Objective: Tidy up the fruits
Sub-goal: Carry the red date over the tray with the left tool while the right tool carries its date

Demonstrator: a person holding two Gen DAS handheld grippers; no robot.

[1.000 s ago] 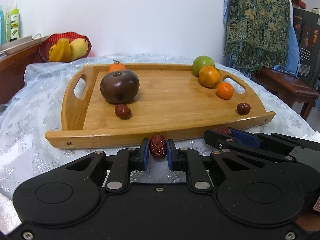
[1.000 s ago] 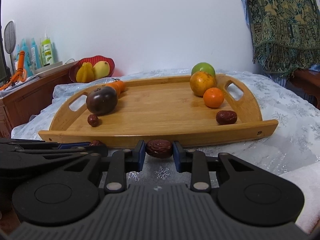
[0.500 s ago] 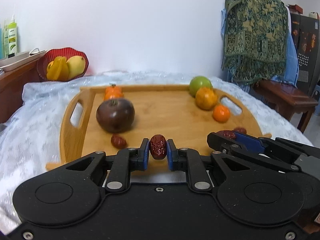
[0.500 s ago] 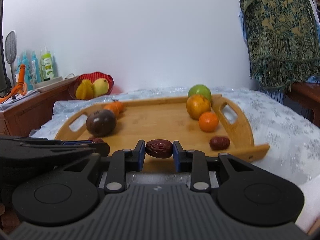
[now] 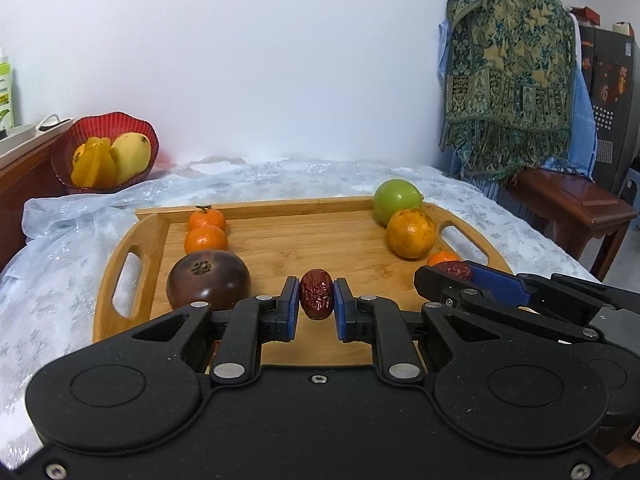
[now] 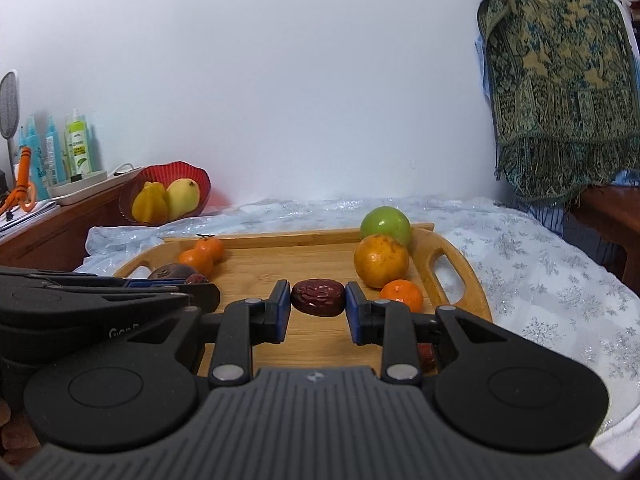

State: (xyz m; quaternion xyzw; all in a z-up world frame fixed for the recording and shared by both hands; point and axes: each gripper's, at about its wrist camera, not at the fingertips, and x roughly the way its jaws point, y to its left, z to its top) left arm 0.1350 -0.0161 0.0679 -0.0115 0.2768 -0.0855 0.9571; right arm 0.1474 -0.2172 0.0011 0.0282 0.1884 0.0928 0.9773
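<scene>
Both grippers carry one red date each above the near half of the wooden tray [image 5: 132, 240].

**Left gripper** [image 5: 317, 304]: the jaws are pressed onto a date [image 5: 317, 295] held upright, long axis vertical. The blue pads bear on its narrow flanks, so the jaws stand almost fully together. The date hangs clear of the tray floor.

**Right gripper** [image 6: 318, 307]: the jaws pinch a second date [image 6: 318, 297] endwise, long axis across the gap. This grip needs a wider jaw spacing than the left one. The date also hangs clear of the wood.

**Tray layout.** Fruit lies in two lines along the tray's short sides:
- Left side: two small oranges [image 5: 206, 232] at the rear, touching; a dark tomato [image 5: 208, 285] in front of them.
- Right side: a green fruit [image 6: 385, 222] at the rear, a large orange [image 6: 381, 261] against it, a mandarin [image 6: 401, 295] just in front.
- A further date [image 6: 426, 354] shows partly behind the right gripper's linkage, near the tray's front right.

The middle of the tray is bare. The lines run large at the rear to small at the front, which suggests sorting by size; the dates most likely belong at the near ends.

**Judgement.** The step in hand is transport. Each date needs lowering to the wood before release, since a dropped date may roll.

A red bowl [image 5: 106, 160] with yellow fruit stands off the tray, on the sideboard.
</scene>
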